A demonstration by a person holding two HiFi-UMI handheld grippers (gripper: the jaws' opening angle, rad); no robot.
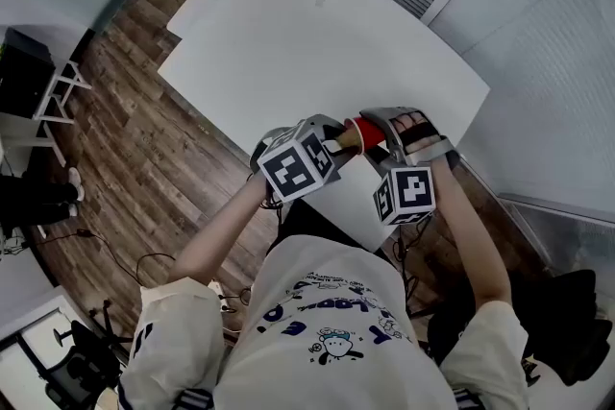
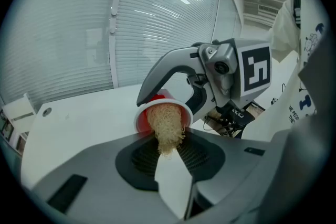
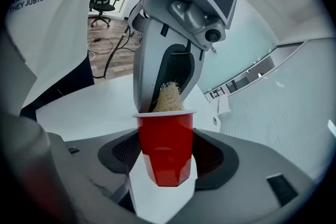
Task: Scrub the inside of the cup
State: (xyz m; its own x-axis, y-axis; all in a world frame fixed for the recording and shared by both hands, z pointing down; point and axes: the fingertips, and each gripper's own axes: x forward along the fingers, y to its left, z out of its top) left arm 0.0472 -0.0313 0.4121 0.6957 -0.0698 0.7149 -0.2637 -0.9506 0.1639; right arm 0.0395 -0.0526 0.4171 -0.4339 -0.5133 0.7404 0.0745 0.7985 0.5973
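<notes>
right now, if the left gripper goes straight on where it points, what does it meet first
The red cup held by the right gripper: the scrubber in the left gripper fills its mouth and would likely press deeper.

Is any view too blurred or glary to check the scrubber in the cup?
Left gripper view: sharp on the scrubber in the cup mouth, light strips glare on the blinds, edges bowed. Right gripper view: cup crisp, corners black. Head view: evenly lit, cup small.

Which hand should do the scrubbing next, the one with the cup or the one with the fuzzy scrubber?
Left. The left gripper holds the fuzzy scrubber, whose tip sits in the red cup's mouth. The right gripper is clamped on the cup, so it should hold steady.
</notes>
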